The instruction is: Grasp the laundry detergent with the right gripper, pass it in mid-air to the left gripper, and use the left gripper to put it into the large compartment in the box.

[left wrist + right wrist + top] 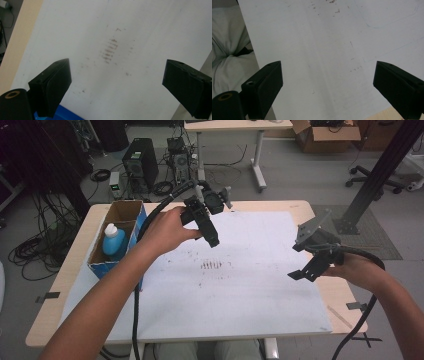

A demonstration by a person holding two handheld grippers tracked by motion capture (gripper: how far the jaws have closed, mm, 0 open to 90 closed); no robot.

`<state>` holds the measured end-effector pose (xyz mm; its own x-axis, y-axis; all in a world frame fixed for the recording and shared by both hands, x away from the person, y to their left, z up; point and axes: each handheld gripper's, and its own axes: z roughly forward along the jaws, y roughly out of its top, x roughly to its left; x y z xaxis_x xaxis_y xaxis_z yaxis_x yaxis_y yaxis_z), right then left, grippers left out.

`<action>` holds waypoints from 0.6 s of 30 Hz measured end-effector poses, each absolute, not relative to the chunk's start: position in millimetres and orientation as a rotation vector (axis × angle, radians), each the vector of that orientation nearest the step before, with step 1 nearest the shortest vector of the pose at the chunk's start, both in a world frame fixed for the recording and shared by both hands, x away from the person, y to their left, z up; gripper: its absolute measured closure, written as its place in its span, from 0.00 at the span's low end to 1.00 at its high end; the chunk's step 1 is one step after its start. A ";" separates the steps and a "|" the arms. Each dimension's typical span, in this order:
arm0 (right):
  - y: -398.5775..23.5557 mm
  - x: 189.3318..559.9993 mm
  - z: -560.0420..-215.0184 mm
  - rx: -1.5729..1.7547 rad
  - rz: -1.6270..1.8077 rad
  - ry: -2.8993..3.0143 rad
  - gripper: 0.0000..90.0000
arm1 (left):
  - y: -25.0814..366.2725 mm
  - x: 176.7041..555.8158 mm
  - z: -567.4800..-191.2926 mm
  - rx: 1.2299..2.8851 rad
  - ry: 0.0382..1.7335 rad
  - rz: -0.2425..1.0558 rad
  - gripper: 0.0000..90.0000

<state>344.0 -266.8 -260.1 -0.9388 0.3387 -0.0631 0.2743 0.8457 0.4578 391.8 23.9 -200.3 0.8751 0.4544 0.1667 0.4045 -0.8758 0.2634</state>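
Gaping empty, both claws (pixel 116 85) (pixel 327 85) face the sheet (pixel 250 285); high view adds a bottle (pixel 113 240).

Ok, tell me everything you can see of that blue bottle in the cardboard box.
The blue bottle looks like light blue plastic with a white cap on top. It stands upright in the nearer compartment of the open cardboard box at the table's left edge, its lower part hidden by the box walls. No label can be made out. Neither gripper touches it; the left gripper is held above the white mat to its right.
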 end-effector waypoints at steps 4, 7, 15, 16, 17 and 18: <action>-264.8 345.6 -259.8 0.481 0.687 2.882 0.10 | 14.9 392.0 -199.9 2.834 0.617 0.335 0.10; -263.6 346.1 -260.1 0.468 0.686 2.883 0.10 | 8.4 392.5 -201.9 2.851 0.586 0.332 0.09; -263.1 347.7 -259.6 0.473 0.686 2.887 0.10 | 1.6 393.4 -208.4 2.875 0.536 0.327 0.09; -262.8 347.9 -259.3 0.473 0.684 2.887 0.10 | 1.7 393.1 -208.9 2.876 0.533 0.327 0.09; -262.5 348.2 -259.2 0.469 0.687 2.887 0.10 | 1.9 393.4 -208.9 2.883 0.522 0.328 0.10; -262.1 348.5 -259.2 0.470 0.686 2.888 0.10 | 1.9 393.1 -209.1 2.882 0.523 0.327 0.10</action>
<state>348.5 -262.1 -259.2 -0.9420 0.3302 -0.0595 0.2681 0.8475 0.4581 393.1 1.9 -209.1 0.9132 0.3652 0.1808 0.3222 -0.9187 0.2283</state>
